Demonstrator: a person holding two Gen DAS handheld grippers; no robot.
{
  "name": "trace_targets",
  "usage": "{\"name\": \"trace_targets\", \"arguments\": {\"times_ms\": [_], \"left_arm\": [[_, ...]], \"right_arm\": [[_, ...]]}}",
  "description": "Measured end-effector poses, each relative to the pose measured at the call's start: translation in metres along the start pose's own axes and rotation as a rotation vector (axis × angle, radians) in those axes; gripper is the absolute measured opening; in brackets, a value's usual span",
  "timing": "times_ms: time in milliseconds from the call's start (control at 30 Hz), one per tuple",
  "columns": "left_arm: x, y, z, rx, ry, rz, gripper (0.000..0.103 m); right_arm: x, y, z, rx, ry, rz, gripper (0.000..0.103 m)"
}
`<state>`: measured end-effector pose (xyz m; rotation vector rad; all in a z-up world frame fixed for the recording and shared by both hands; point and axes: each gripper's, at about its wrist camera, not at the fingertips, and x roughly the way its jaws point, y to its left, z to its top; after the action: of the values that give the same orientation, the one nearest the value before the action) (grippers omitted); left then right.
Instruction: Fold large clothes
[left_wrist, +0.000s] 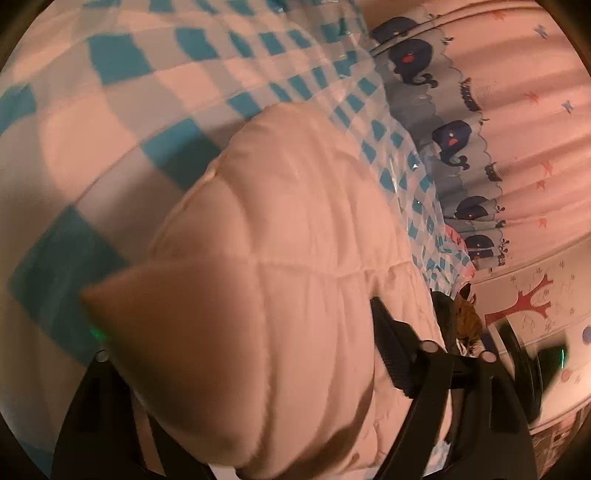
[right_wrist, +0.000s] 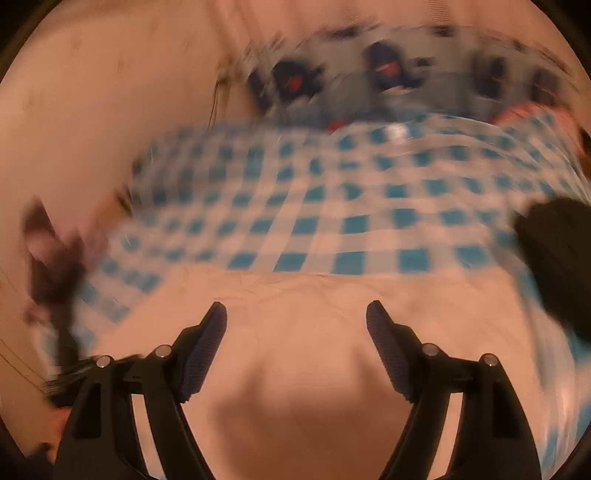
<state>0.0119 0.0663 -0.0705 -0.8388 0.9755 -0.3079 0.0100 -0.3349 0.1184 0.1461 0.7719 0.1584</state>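
A pale pink quilted garment (left_wrist: 295, 206) lies on a blue-and-white checked cloth (left_wrist: 122, 92) and fills the middle of the left wrist view. A puffy fold of it bulges between the jaws of my left gripper (left_wrist: 295, 310) and hides the left finger. Only the right finger (left_wrist: 391, 347) shows, against the garment's edge, and I cannot see whether the pads press. In the blurred right wrist view my right gripper (right_wrist: 295, 306) stands open above a smooth part of the pink garment (right_wrist: 295, 369), with nothing between its fingers.
A curtain with dark whales (left_wrist: 454, 136) hangs past the checked cloth (right_wrist: 332, 206). Beside it is a wall with a red tree decal (left_wrist: 524, 306). A dark device with a green light (left_wrist: 550, 362) sits at the right. A blurred dark shape (right_wrist: 557, 258) intrudes from the right.
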Motion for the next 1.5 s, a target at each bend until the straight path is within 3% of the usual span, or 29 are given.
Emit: {"name": "trace_targets", "arguments": {"times_ms": [67,100,133,200,267,333,400,500,600,667,767,800,867,933,1033,1067,1100,1133,1167,1267,1400,1433,1500], "left_arm": [[0.0,-0.001,0.0,0.03,-0.007,-0.006,0.051],[-0.002,-0.004,-0.001,0.053,-0.01,-0.012,0.047],[-0.004,-0.008,-0.001,0.075,-0.018,-0.03,0.045],[-0.007,-0.024,-0.002,0.14,-0.042,-0.007,0.04],[-0.007,-0.022,-0.003,0.127,-0.042,0.006,0.039],[-0.008,-0.014,-0.001,0.077,-0.028,-0.004,0.043],[-0.008,-0.011,0.001,0.042,-0.029,-0.009,0.052],[-0.006,-0.01,0.01,0.012,-0.062,0.019,0.066],[-0.006,0.0,0.022,-0.051,-0.107,0.037,0.074],[0.0,0.008,0.027,-0.087,-0.088,-0.024,0.073],[0.004,0.005,0.026,-0.049,-0.08,-0.017,0.051],[0.004,0.001,0.025,-0.028,-0.081,-0.008,0.048],[0.002,-0.004,0.025,0.003,-0.089,0.0,0.043],[0.0,-0.009,0.024,0.034,-0.102,0.025,0.043],[-0.003,-0.016,0.022,0.068,-0.122,0.066,0.043],[-0.003,-0.018,0.021,0.078,-0.129,0.077,0.044],[-0.004,-0.019,0.019,0.088,-0.132,0.08,0.051],[-0.004,-0.022,0.017,0.104,-0.13,0.063,0.054],[-0.004,-0.025,0.016,0.114,-0.136,0.073,0.054],[-0.007,-0.034,0.01,0.185,-0.182,0.165,0.054],[-0.009,-0.031,0.012,0.163,-0.178,0.154,0.055],[-0.009,-0.032,0.012,0.163,-0.179,0.154,0.055],[-0.01,-0.035,0.011,0.172,-0.178,0.132,0.061]], "right_arm": [[0.068,0.015,0.0,-0.086,0.094,-0.076,0.075],[0.11,0.016,-0.015,-0.128,0.202,-0.13,0.078],[0.145,0.012,-0.038,-0.124,0.305,-0.126,0.079],[0.156,0.002,-0.049,-0.083,0.333,-0.109,0.079],[0.149,0.001,-0.041,-0.078,0.371,-0.089,0.079],[0.132,-0.002,-0.029,-0.065,0.349,-0.067,0.079],[0.108,0.0,-0.006,-0.077,0.23,-0.062,0.084],[0.125,0.007,0.021,-0.103,0.194,-0.104,0.086],[0.18,0.011,0.021,-0.159,0.273,-0.181,0.086],[0.228,0.011,-0.01,-0.192,0.44,-0.199,0.089],[0.223,0.004,-0.003,-0.143,0.457,-0.164,0.089],[0.213,0.003,0.001,-0.137,0.454,-0.148,0.088],[0.172,0.002,0.008,-0.125,0.367,-0.101,0.088],[0.123,0.002,0.008,-0.144,0.275,-0.094,0.088],[0.069,-0.008,-0.023,-0.151,0.192,-0.148,0.095],[0.07,-0.019,-0.046,-0.142,0.209,-0.185,0.095],[0.083,-0.028,-0.064,-0.147,0.261,-0.204,0.097],[0.09,-0.034,-0.081,-0.154,0.253,-0.19,0.097],[0.088,-0.036,-0.088,-0.15,0.207,-0.186,0.096],[0.082,-0.028,-0.072,-0.143,0.254,-0.199,0.096],[0.031,0.012,-0.072,-0.226,0.083,-0.163,0.096],[0.035,0.019,-0.081,-0.243,0.085,-0.173,0.096],[0.075,0.018,-0.112,-0.263,0.212,-0.168,0.097]]}}
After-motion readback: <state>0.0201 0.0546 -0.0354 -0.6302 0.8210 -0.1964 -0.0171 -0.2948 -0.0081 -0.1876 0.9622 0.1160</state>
